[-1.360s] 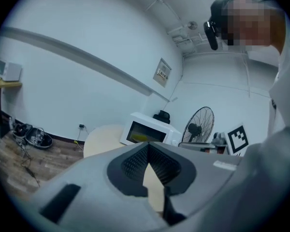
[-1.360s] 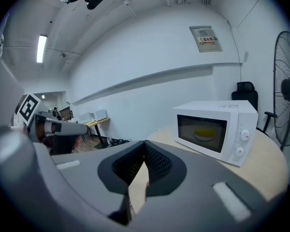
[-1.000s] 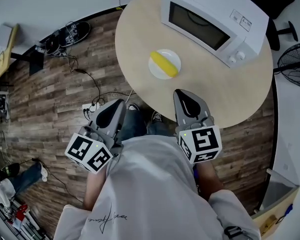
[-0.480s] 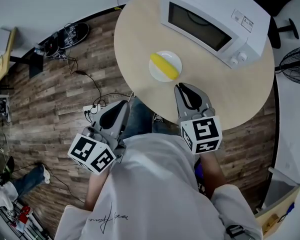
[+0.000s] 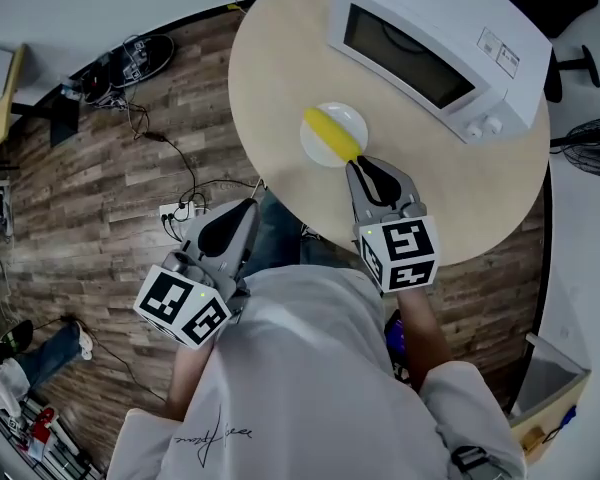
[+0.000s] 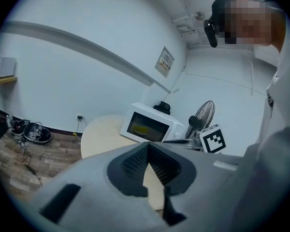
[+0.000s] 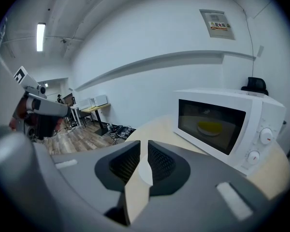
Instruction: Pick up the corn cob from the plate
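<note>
A yellow corn cob [image 5: 330, 134] lies across a white plate [image 5: 348, 119] on the round wooden table [image 5: 280, 78], in front of the microwave. My right gripper [image 5: 353, 166] hovers just short of the plate's near rim, pointing at the cob. Its jaws are opening, with a narrow gap and nothing between them [image 7: 144, 144]. A sliver of the white plate [image 7: 145, 172] shows through that gap. My left gripper [image 5: 246, 206] hangs off the table's near-left edge above the floor, its jaws shut and empty [image 6: 147, 145].
A white microwave [image 5: 435, 53] with its door closed stands behind the plate. A fan [image 5: 590, 133] is at the right. Cables [image 5: 170, 148] and a power strip [image 5: 180, 211] lie on the wood floor left of the table.
My right gripper has moved forward over the table to the plate's near rim and its jaws have parted slightly. The left gripper has barely shifted.
</note>
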The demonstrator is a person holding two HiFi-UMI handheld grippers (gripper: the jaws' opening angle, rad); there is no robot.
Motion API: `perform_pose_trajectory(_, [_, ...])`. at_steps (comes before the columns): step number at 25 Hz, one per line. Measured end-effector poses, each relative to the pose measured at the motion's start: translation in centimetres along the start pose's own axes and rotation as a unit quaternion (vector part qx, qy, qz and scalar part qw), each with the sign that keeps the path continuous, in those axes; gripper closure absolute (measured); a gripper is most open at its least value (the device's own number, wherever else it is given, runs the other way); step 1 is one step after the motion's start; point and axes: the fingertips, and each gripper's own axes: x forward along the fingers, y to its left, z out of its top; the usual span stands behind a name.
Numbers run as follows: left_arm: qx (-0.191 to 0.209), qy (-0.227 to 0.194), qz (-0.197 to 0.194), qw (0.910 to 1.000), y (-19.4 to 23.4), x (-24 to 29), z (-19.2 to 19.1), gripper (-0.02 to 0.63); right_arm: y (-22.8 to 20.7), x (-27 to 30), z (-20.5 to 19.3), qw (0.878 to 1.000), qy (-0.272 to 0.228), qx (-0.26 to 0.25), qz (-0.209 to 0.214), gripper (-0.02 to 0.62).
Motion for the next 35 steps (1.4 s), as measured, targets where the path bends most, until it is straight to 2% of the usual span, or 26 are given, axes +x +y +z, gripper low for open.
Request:
perform_pose_trajectory(19, [-0.016, 0.026, -0.006, 0.9995, 3.2, 1.0, 0.2, 0.614, -1.2, 6.1, -1.4, 0.998, 0.059, 0.001, 0.003, 0.5])
perform_pose_trajectory(35, [-0.02, 0.04, 0.005, 0.999, 6.0, 1.3, 0.0, 0.614, -2.1, 10.3, -4.6, 0.991, 0.13, -0.025, 0.001, 0.473])
